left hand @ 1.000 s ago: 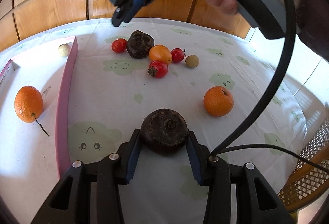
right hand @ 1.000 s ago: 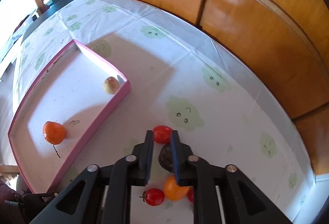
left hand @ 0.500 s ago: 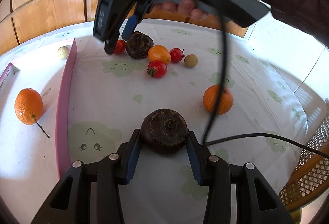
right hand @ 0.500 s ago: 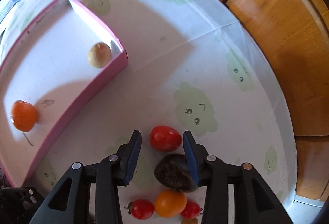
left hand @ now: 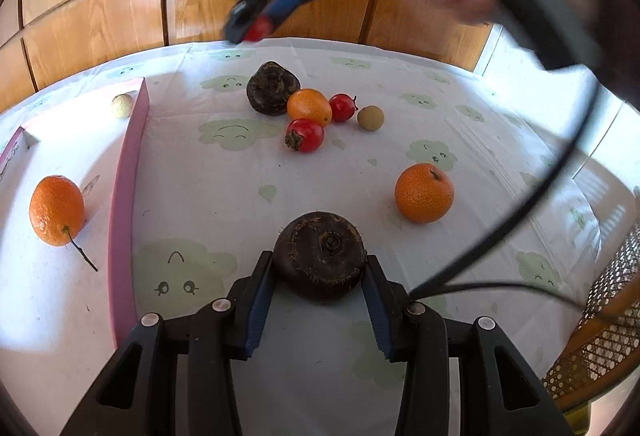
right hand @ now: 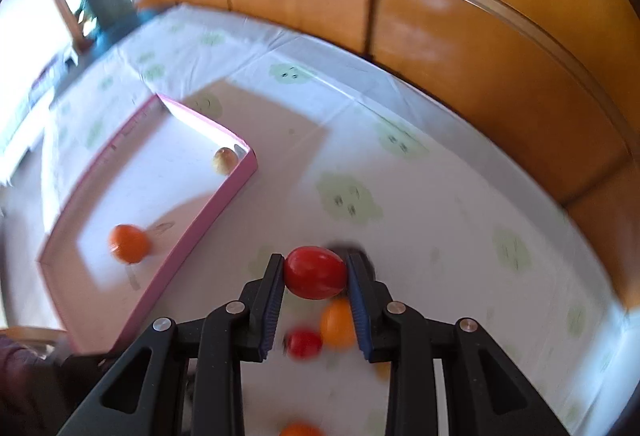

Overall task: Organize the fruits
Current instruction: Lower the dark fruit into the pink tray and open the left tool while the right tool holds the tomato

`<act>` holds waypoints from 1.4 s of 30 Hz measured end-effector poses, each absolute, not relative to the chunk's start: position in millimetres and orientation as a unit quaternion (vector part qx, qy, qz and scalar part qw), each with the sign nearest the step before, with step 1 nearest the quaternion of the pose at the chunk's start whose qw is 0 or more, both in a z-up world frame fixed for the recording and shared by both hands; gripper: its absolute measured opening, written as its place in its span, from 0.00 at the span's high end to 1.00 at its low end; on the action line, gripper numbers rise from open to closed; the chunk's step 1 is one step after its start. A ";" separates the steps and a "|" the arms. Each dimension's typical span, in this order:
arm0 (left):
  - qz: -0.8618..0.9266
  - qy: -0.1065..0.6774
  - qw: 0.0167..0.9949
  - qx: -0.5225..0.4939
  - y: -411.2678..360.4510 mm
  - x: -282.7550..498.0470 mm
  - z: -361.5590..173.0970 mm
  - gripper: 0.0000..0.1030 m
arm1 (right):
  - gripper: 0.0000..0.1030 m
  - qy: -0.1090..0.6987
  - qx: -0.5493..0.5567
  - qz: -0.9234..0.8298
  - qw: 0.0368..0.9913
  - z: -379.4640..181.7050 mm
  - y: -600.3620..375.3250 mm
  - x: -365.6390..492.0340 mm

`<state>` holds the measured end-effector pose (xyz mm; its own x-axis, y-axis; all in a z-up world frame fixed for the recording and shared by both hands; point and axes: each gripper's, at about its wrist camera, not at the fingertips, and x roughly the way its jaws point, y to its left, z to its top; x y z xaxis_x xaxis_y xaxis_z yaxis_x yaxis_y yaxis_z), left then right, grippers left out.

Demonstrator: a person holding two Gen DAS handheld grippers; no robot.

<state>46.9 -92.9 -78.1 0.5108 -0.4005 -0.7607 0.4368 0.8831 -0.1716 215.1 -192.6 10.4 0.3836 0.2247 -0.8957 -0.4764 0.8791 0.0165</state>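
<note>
My right gripper, which was spread around the red tomato half a second ago, is now pinching it and carrying it above the table. My left gripper is clamping the dark round fruit just beside the pink tray, which is holding an orange. Other fruits are lying further from the tray.

Black fingers, blue pads, silver screws.

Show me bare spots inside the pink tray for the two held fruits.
Tray floor is bare between the stemmed orange and the pale round fruit in the far corner, also nearer than the orange. Crowded: the cluster around the dark fruit on the cloth.
</note>
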 end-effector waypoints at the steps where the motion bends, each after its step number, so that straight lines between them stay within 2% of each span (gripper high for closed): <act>1: -0.242 0.432 0.869 0.021 -93.1 46.8 -77.8 0.58 | 0.70 0.515 -0.107 0.208 0.824 10.0 -204.8 204.2; 9: -0.243 0.452 0.859 0.000 -85.4 52.1 -70.0 0.58 | 0.70 0.558 -0.011 0.136 0.819 -39.3 -281.1 169.6; 16: -0.239 0.439 0.866 -0.006 -65.9 39.5 -48.0 0.58 | 0.70 0.593 -0.042 0.103 0.797 -77.1 -284.0 162.4; 22: -0.197 0.421 0.885 -0.017 -24.4 46.5 -23.9 0.58 | 0.70 0.589 -0.055 0.107 0.799 -78.2 -279.3 161.5; 27: -0.128 0.419 0.897 -0.051 23.2 84.9 -13.9 0.58 | 0.70 0.592 -0.049 0.108 0.797 -78.1 -284.3 159.8; 35: -0.052 0.447 0.890 -0.074 70.6 163.2 -30.7 0.57 | 0.69 0.592 -0.035 0.112 0.797 -81.6 -292.0 161.3; 42: -0.030 0.455 0.888 -0.062 74.3 186.5 -41.1 0.56 | 0.69 0.591 -0.044 0.115 0.797 -81.5 -291.5 160.5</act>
<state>186.5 74.3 -41.1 0.5844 -0.1095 -0.8040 -0.0027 0.9906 -0.1369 160.5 -291.5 -81.5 0.2756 0.1321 -0.9521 -0.2356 0.9696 0.0663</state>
